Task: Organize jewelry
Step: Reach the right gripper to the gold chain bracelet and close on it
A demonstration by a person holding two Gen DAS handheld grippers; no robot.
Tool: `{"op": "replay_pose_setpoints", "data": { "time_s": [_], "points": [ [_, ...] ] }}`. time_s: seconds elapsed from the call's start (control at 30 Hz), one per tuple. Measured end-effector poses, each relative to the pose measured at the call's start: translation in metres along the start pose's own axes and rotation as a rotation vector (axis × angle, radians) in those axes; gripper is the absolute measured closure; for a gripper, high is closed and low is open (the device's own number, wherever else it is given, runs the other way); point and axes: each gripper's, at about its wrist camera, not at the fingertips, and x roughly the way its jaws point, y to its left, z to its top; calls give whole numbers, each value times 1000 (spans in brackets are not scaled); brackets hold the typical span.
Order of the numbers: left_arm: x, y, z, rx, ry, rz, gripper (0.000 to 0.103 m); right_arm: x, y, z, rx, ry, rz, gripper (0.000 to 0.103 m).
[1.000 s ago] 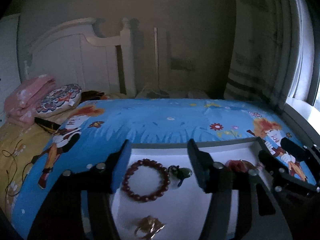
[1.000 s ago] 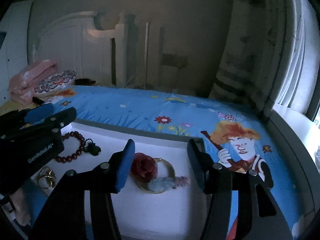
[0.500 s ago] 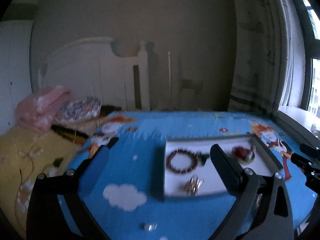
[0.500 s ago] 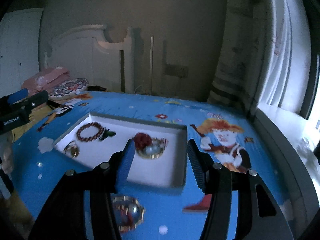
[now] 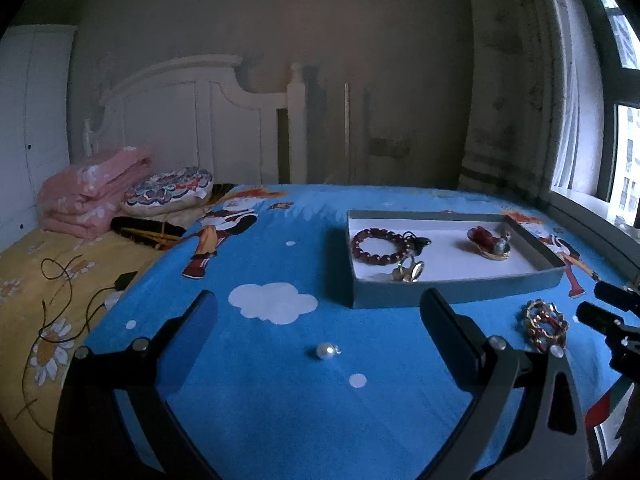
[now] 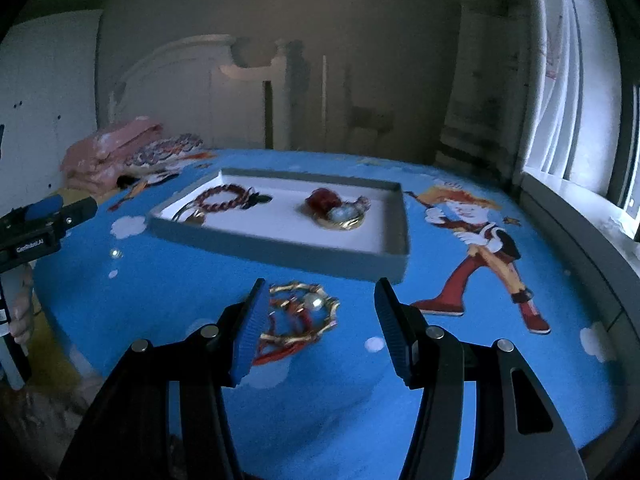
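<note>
Two pieces are left on the blue bedspread [image 5: 280, 380], outside the grey tray [image 5: 452, 298]: a small pearl bead [image 5: 327, 350] well in front of the tray's near wall, and a gold-and-red bracelet [image 6: 298, 316] just in front of that wall. Inside the tray a red bead bracelet [image 5: 380, 246], a gold ring [image 5: 410, 270] and a red-flower brooch [image 5: 490, 242] are already laid.

The left gripper [image 5: 320, 336] is held with jaws spread wide and empty, the pearl between and just beyond them. The right gripper [image 6: 320, 320] is spread, nothing pinched, with the bracelet by its left finger.

Judged best: each gripper is lowered squarely, the soft bedspread is pressed lightly, and the pearl is pinched centrally so it is not rolled away.
</note>
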Motion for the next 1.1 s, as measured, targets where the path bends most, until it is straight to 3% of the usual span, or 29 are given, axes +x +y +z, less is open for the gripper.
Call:
{"op": "replay_pose_setpoints", "data": {
  "time_s": [0.23, 0.53, 0.8, 0.97, 1.1],
  "points": [
    [-1, -7, -19, 62, 21, -9, 5, -3, 22, -16, 7, -7, 31, 51],
    [24, 0, -25, 29, 97, -1, 5, 2, 20, -22, 33, -8, 26, 51],
    [33, 6, -29, 17, 112, 10, 5, 10, 21, -22, 16, 10, 28, 61],
    [36, 11, -30, 1, 121, 19, 5, 18, 15, -12, 22, 23, -13, 77],
    [35, 9, -30, 10, 113, 16, 5, 35, 7, -5, 55, 80, -39, 84]
  ]
}}
